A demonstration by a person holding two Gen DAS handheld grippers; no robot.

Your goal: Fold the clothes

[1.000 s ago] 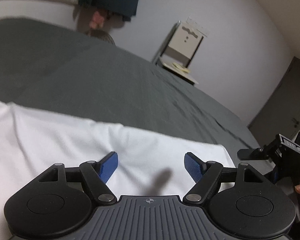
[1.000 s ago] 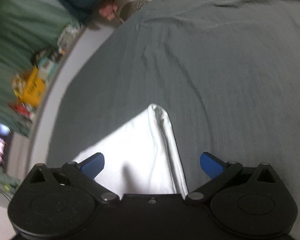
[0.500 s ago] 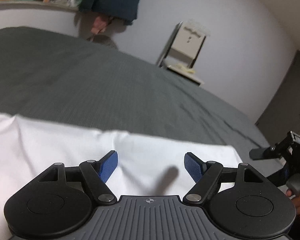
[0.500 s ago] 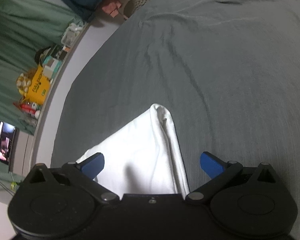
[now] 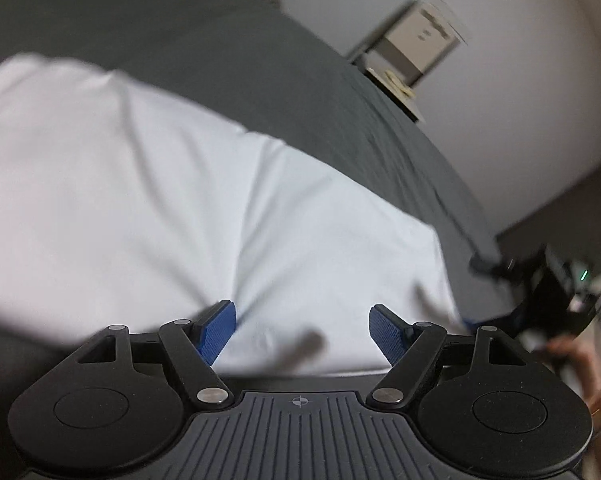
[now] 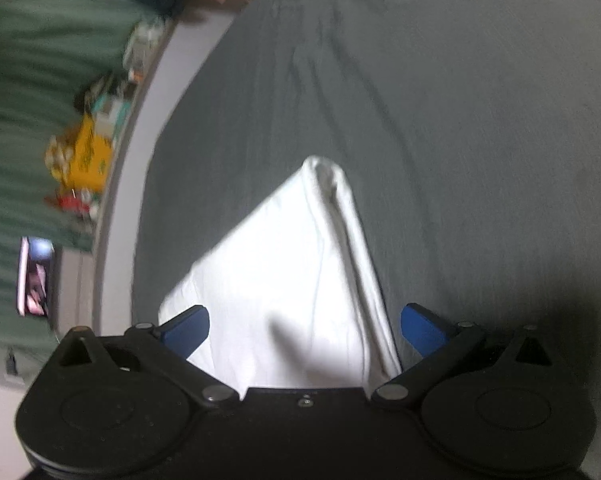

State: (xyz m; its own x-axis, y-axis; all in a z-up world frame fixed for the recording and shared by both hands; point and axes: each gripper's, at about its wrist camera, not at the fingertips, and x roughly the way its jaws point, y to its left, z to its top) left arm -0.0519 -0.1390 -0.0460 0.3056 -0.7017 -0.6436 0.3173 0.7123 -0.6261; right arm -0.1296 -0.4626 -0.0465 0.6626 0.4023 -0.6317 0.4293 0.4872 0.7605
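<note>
Two handheld grippers hang over a white garment (image 5: pixel 188 200) spread flat on a grey bedsheet (image 6: pixel 460 140). The left gripper (image 5: pixel 302 330) holds its blue pads spread above the garment's near edge, gripping nothing. The right gripper (image 6: pixel 304 330), at the garment's right side, is likewise spread, its pads straddling a folded corner without pinching it.

Motion blur smears the white garment (image 5: pixel 172 200) in the left wrist view, its near edge hidden behind the left claw (image 5: pixel 302 328). Shelf clutter (image 6: pixel 88 152) blurs beyond telling. The right claw (image 5: pixel 540 292) shows only partly, smeared.
</note>
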